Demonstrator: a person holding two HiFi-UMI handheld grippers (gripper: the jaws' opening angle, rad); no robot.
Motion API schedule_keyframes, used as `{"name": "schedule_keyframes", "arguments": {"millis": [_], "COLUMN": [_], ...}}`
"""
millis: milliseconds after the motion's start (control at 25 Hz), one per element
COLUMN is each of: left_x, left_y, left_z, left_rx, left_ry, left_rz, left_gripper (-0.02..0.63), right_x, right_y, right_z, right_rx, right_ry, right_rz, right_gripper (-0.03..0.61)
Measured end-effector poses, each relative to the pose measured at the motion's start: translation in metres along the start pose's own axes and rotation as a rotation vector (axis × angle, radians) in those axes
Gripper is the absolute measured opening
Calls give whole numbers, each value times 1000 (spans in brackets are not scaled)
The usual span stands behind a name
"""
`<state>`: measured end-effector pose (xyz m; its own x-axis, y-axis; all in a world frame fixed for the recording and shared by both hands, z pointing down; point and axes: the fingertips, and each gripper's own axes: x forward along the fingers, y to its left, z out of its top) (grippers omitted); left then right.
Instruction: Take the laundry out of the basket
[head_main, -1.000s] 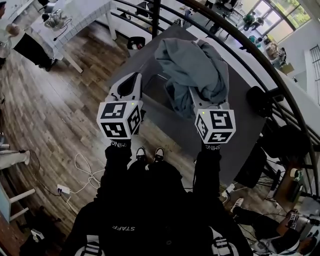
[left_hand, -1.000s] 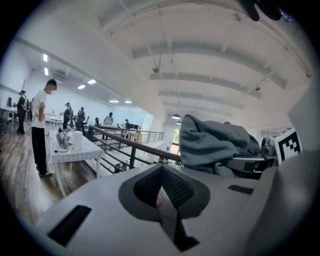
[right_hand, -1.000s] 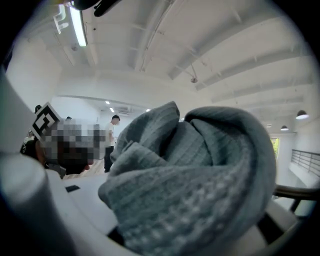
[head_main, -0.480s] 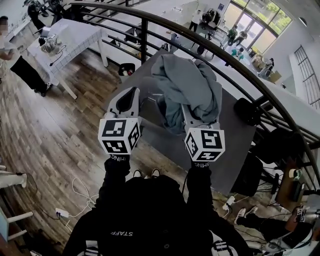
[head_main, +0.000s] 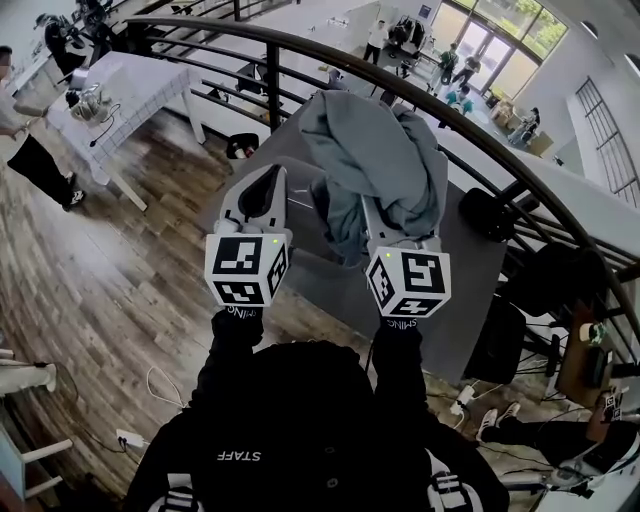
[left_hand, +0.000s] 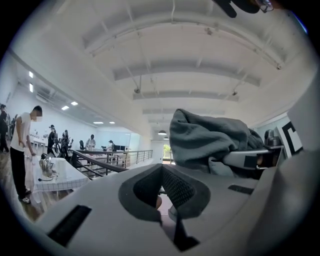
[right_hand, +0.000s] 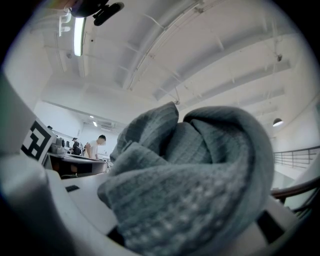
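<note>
- The grey knitted garment (head_main: 375, 150) fills the right gripper view and hides that gripper's fingertips. It also covers whatever lies beneath it, so the basket cannot be made out.
- The right gripper (head_main: 388, 228) pinches a bunched fold of the garment. The cloth is held high above the dark grey table (head_main: 470, 270) and drapes down on both sides of the jaws.
- The left gripper (head_main: 268, 180) is just beside the garment, not touching it. Its fingers are pressed together with nothing between them.
- A black railing (head_main: 272, 80) curves behind the table. A white table (head_main: 140, 85) stands beyond the railing, with a person (head_main: 30, 160) cut off at the frame's left edge.
- Bare wooden floor (head_main: 120, 260) lies open to the left of the grippers.
</note>
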<state>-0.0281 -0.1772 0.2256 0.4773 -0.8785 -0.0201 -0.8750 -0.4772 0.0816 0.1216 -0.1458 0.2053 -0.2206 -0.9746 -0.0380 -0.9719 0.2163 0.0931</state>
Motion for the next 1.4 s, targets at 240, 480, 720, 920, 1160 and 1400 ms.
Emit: {"name": "schedule_keyframes", "arguments": {"millis": [240,480,720,920,1160,1400], "left_x": [13,18,21,21,19,21], "left_y": [-3,-2,0,0,-1,-1], "left_z": [13,14,10,7,-1,-5], "left_rx": [20,25,23,17,2,-8], "left_ry": [-27,-30,-27,-18,-4,6], "left_rz": [-19,-22,-27,-31,-35,-40], "left_gripper": [2,2,2,2,2,2], "right_x": [7,9,12,12,9,9], "right_y": [-4,-8,-5,-4,-4,-2], "right_z": [6,10,7,5,2,1], "right_rx": [-5,-9,-7,-5,-2,-9], "right_ry": [-23,-38,-35,-29,-27,-19], "right_rz": [-11,-20,-22,-22,-29,-32], "right_gripper": [252,252,252,252,252,252]}}
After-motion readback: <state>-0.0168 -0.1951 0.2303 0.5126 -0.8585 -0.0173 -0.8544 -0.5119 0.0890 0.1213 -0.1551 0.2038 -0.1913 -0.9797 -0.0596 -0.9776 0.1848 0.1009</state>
